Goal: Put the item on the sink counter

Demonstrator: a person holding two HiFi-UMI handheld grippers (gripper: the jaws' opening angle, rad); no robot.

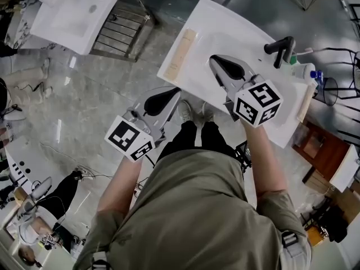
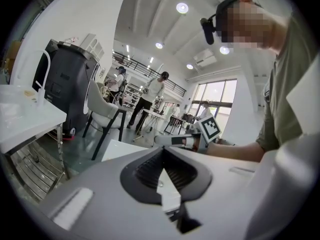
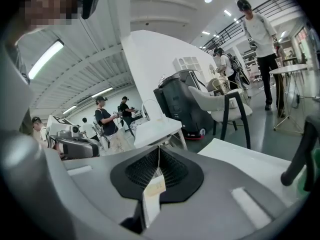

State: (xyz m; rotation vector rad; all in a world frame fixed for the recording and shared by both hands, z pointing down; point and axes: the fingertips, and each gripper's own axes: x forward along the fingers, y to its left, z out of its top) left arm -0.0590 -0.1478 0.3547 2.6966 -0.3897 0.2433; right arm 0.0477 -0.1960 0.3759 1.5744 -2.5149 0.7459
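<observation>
The left gripper [image 1: 171, 93] and the right gripper [image 1: 216, 62] both have their jaws pressed together with nothing between them, as each gripper view shows. The left one is held just off the near edge of the white sink counter [image 1: 208, 16], and the right one is over its basin, short of the black faucet [image 1: 281, 48]. A pale flat strip [image 1: 183, 52], apparently the item, lies on the counter's left rim, apart from both grippers, and a white bottle [image 1: 304, 71] stands beside the faucet.
</observation>
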